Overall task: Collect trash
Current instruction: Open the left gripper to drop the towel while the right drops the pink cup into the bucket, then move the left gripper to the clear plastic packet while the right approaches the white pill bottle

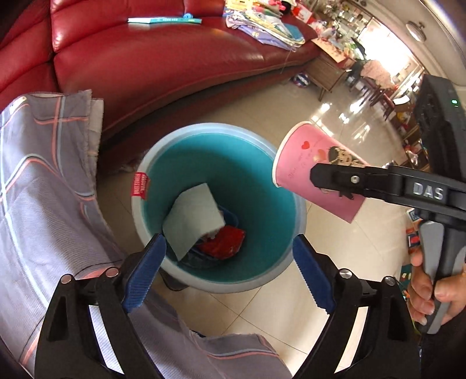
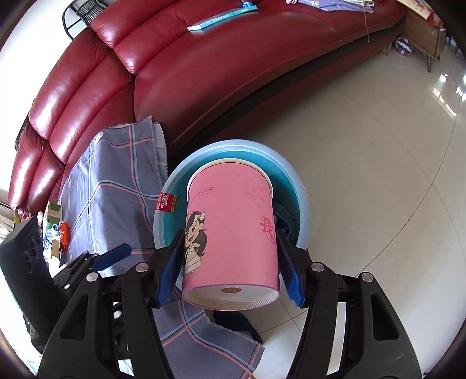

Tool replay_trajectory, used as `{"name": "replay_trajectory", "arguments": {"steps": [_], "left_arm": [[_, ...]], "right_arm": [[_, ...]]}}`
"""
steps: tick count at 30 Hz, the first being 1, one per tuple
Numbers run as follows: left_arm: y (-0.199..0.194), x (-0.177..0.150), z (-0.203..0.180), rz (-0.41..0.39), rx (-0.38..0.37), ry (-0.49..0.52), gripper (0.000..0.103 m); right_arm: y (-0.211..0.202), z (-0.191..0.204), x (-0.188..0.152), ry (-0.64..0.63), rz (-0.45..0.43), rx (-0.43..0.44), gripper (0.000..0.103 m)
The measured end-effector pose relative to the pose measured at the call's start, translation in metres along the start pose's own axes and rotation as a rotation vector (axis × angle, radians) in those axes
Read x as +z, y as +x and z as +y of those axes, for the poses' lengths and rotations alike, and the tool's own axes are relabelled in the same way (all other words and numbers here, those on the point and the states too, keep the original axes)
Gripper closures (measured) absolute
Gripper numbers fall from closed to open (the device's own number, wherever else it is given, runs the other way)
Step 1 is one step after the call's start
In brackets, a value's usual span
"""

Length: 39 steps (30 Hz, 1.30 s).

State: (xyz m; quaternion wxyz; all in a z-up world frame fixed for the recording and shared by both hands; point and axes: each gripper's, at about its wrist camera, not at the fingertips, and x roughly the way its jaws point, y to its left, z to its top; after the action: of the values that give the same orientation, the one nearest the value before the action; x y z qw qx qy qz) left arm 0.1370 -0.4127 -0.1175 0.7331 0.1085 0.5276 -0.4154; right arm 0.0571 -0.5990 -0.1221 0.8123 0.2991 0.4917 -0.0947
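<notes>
A teal trash bin with a pale blue rim (image 1: 212, 128) (image 2: 233, 144) stands on the tiled floor by the sofa. Inside it lie a grey-white paper sheet (image 1: 192, 215) and a red wrapper (image 1: 224, 245). My left gripper (image 1: 228, 245) hangs open right above the bin's near side, with nothing between its blue pads. My right gripper (image 2: 230, 236) is shut on a pink paper cup (image 2: 233, 233) (image 1: 308, 163) printed with a cartoon girl. The cup is tilted, mouth toward the bin, over the bin's right rim. One of the left gripper's blue fingers (image 2: 112, 258) shows in the right wrist view.
A red leather sofa (image 1: 145, 64) curves behind the bin, with a thin book (image 1: 163, 19) and a pile of clothes (image 1: 262, 26) on it. A grey checked cloth (image 1: 43, 180) covers a surface left of the bin. Small cartons (image 2: 55, 224) lie at the far left. A person's hand (image 1: 431, 291) holds the right gripper's handle.
</notes>
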Motion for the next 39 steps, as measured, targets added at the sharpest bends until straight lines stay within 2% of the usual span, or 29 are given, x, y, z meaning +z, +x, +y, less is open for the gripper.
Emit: {"name": "replay_trajectory", "arguments": {"steps": [4,5,6,7,15,27,39], "left_arm": [[-0.020,-0.009,0.006,-0.031,0.014,-0.012,0.004],[-0.025,-0.012,0.007,-0.036,0.015,-0.012,0.004],[-0.030,-0.015,0.009,-0.042,0.018,-0.014,0.004],[-0.034,-0.017,0.011,-0.047,0.019,-0.018,0.004],[-0.061,-0.026,0.031,-0.074,0.008,-0.064,0.004],[-0.105,-0.050,0.050,-0.127,0.008,-0.109,0.004],[-0.174,-0.106,0.090,-0.191,0.069,-0.210,0.004]], "right_arm": [[0.011,0.007,0.003,-0.002,0.017,-0.001,0.044],[0.013,0.007,0.003,0.001,0.021,0.003,0.038],[0.016,0.009,0.003,0.007,0.030,0.009,0.024],[0.018,0.010,0.004,0.014,0.034,0.012,0.022],[0.012,0.031,-0.001,-0.021,0.032,-0.042,0.014],[-0.005,0.057,-0.022,-0.040,0.038,-0.113,0.012],[-0.014,0.135,-0.056,-0.183,0.039,-0.078,0.012]]}}
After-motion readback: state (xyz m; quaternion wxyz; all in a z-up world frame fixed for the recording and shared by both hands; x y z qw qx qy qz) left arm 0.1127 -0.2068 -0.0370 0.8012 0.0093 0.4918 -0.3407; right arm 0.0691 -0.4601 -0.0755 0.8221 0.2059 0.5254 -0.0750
